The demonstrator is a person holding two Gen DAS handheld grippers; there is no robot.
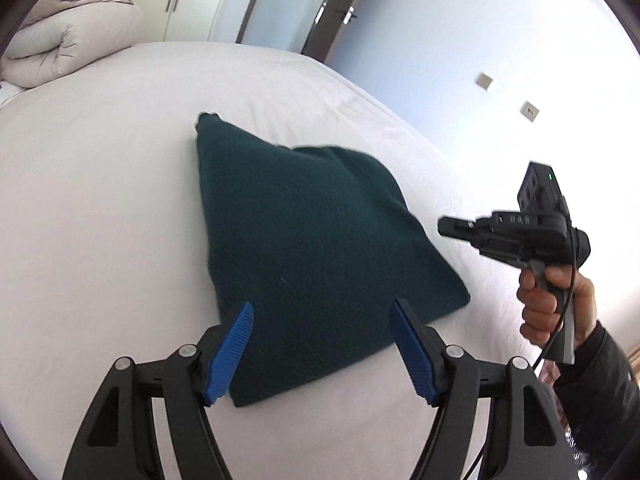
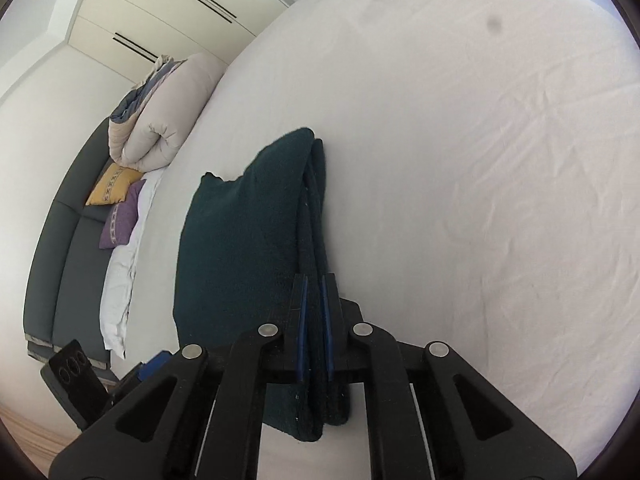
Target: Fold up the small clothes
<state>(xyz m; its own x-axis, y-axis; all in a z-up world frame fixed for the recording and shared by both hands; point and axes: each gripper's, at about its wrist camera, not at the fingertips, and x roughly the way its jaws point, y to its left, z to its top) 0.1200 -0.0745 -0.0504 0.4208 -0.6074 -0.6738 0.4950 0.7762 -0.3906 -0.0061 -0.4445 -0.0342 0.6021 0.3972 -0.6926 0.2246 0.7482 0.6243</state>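
A dark green garment (image 1: 312, 248) lies folded into a thick pad on the white bed sheet (image 1: 100, 200). My left gripper (image 1: 322, 303) hovers open over the garment's near edge, its blue pads (image 1: 236, 344) wide apart with nothing between them. A hand (image 1: 540, 304) in a dark sleeve holds my right gripper (image 1: 444, 227), which is shut and hangs just off the garment's right edge, apart from the cloth. In the right wrist view the right gripper (image 2: 316, 284) looks along the garment's (image 2: 240, 240) layered folded edge, and its pads are nearly together and grip nothing.
A rolled beige duvet (image 1: 68, 40) (image 2: 168, 112) lies at the head of the bed, beside a yellow pillow (image 2: 114, 184) and a purple pillow (image 2: 120, 220). A grey headboard (image 2: 60, 240) and pale wardrobes (image 2: 160, 12) stand behind. A door (image 1: 336, 12) is at the far side.
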